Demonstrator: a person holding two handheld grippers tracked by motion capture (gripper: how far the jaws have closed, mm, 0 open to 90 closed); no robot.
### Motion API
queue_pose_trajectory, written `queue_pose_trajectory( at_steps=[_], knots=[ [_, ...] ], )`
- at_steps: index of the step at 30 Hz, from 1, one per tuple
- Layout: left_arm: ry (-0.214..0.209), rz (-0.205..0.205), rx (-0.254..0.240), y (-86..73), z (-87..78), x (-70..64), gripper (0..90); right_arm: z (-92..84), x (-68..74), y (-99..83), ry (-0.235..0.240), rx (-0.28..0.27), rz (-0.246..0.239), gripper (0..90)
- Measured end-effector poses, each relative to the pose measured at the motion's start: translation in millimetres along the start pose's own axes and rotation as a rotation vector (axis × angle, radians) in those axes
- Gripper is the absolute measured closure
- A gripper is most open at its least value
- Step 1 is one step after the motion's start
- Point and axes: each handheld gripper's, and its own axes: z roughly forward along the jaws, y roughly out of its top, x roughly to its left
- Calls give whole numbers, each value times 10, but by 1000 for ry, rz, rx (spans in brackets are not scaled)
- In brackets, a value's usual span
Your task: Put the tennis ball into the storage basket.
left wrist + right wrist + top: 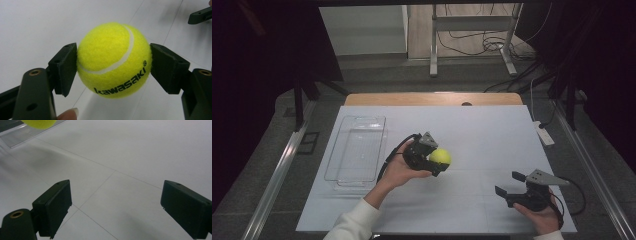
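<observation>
- Far left of the white table (472,130) there's a clear plastic tray (357,150). It looks bare inside, long side running near to far.
- Just right of the tray, the left gripper (438,161) has its jaws clamped on a tennis ball (440,157), so the ball sits roughly mid-table, a bit left of centre. From the high view I can't tell if it's lifted off the surface or just resting there.
- In the left gripper view the two black pads (65,67) press flat on opposite sides of the ball (114,60), pretty much at its widest part. Looks like a solid, centred hold.
- The ball itself: bright yellow-green fuzz, one curved white seam, "kawasaki" printed in black near the bottom. Looks clean and new-ish.
- Step-wise, my guess is the pick is done and this is the carry. The obvious target is the tray, so the next move would be swinging the ball left over the tray's rim and lowering it before letting go. It's round, so dropping it from high up could make it bounce or roll out.
- Far right and near, the right gripper (507,184) hangs just over the table with its jaws wide apart and nothing between them, well away from the ball. The right gripper view shows bare table between the jaws and the ball (40,123) at the top left edge.
</observation>
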Motion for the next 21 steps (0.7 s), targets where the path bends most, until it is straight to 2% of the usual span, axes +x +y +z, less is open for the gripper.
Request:
queue_pose_trajectory(
  at_steps=[21],
  knots=[
    [20, 1, -50, -8, -144, 9, 265, -4, 0, 1, -1, -1, 0, 100]
  ],
)
